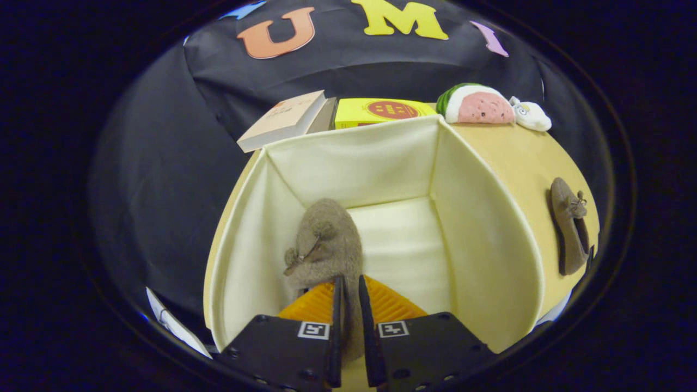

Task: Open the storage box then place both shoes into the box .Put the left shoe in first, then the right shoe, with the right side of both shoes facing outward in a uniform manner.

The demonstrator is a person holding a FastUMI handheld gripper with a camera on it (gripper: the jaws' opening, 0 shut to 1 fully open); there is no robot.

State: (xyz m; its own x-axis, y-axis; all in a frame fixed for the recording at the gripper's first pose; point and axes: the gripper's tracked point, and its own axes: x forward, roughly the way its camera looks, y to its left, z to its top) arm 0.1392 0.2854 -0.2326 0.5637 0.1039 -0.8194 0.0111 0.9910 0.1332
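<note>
I hold one shoe (326,239) in my jaws (348,326). They are clamped on its heel end, and the rest of it sticks out ahead of them, toe pointing away, down inside the open box (490,228). It hangs near the box's left wall. I cannot tell if it touches the floor of the box yet.

What could go wrong? If I let go too high, the shoe may tip over and lie with the wrong side out. If I push left, it may rub the soft wall and twist in my grip. My hold is only on a thin bit of heel, so it could slip.

Over to the right, the other shoe (569,228) lies on the desk (523,163), just beside the box. It waits its turn.
</note>
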